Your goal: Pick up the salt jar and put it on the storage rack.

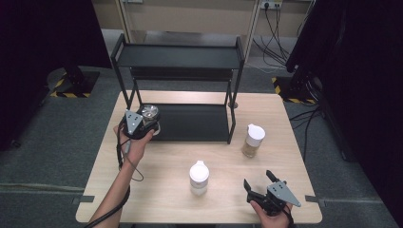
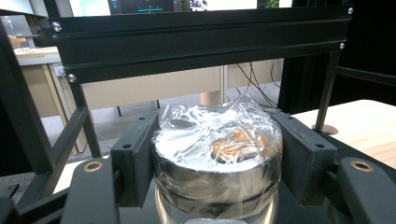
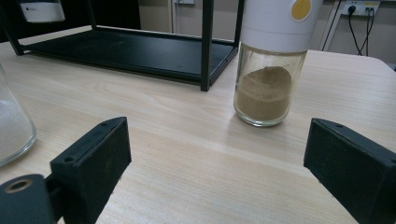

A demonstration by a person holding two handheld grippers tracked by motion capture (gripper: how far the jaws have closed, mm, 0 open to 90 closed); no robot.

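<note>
Black jaws of the left gripper [image 1: 148, 121] are clamped on either side of a plastic-wrapped jar [image 2: 217, 158], its shiny metal lid crinkled over with clear film; the jar is held at the left front corner of the black shelf rack [image 1: 190, 122], just at the edge of its lower shelf, and the left hand [image 1: 135, 145] grips the tool from behind. The rack's upper shelf crosses overhead in the left gripper view. The right gripper [image 1: 259, 183] rests low near the front right of the wooden table [image 1: 157, 190], its jaws spread wide with nothing between them. Ahead of it stands a white-capped jar of brown powder [image 3: 268, 70], beside the rack's right post. A second white-capped jar [image 1: 199, 178] holding white grains stands near the table's middle, left of the right gripper.
</note>
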